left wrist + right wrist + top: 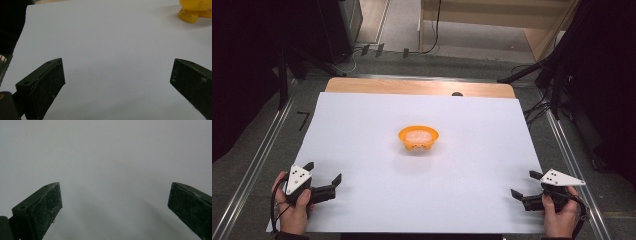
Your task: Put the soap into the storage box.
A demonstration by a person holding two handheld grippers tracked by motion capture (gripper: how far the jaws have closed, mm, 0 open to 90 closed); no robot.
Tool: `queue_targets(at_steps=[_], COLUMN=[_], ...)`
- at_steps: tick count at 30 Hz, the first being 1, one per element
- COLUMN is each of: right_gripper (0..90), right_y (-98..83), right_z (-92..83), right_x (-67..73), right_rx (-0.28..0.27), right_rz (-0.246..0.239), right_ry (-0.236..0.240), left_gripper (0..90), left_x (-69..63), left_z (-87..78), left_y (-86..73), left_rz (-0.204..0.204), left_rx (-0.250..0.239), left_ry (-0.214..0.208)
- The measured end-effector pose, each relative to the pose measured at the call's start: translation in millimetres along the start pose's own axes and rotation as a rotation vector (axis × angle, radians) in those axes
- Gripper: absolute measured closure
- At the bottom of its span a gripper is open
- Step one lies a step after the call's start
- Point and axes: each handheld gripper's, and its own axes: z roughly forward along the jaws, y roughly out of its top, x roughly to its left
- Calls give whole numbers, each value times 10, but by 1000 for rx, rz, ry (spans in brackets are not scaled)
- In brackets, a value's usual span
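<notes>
A small orange bowl (418,137) on stubby feet stands near the middle of the white sheet (362,130), with something pale pinkish inside. Its yellow-orange feet (192,11) peek in at the top right of the left gripper view. My left gripper (323,172) rests at the sheet's near left corner, jaws wide apart and empty, as the left gripper view (117,77) confirms. At the near right corner my right gripper (524,185) is likewise open, with bare white sheet between its jaws (115,197). Both grippers are well short of the bowl.
The white sheet covers most of a wooden table (412,86), whose far edge shows. Metal rails (257,160) run along both sides. Dark stands and cables (552,85) crowd the far right; a dark cabinet (337,25) stands at the far left.
</notes>
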Motion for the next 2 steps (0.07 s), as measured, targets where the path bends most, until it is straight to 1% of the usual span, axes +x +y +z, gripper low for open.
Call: queue_targets(at_steps=[2], right_gripper=[0], right_y=[-3], right_z=[-4], right_x=[-6], right_rx=[-6], right_rz=[8], right_ry=[2], left_gripper=[0], left_x=[1], left_z=[1], left_y=[1], left_rz=[0], left_rx=[2], left_ry=[0])
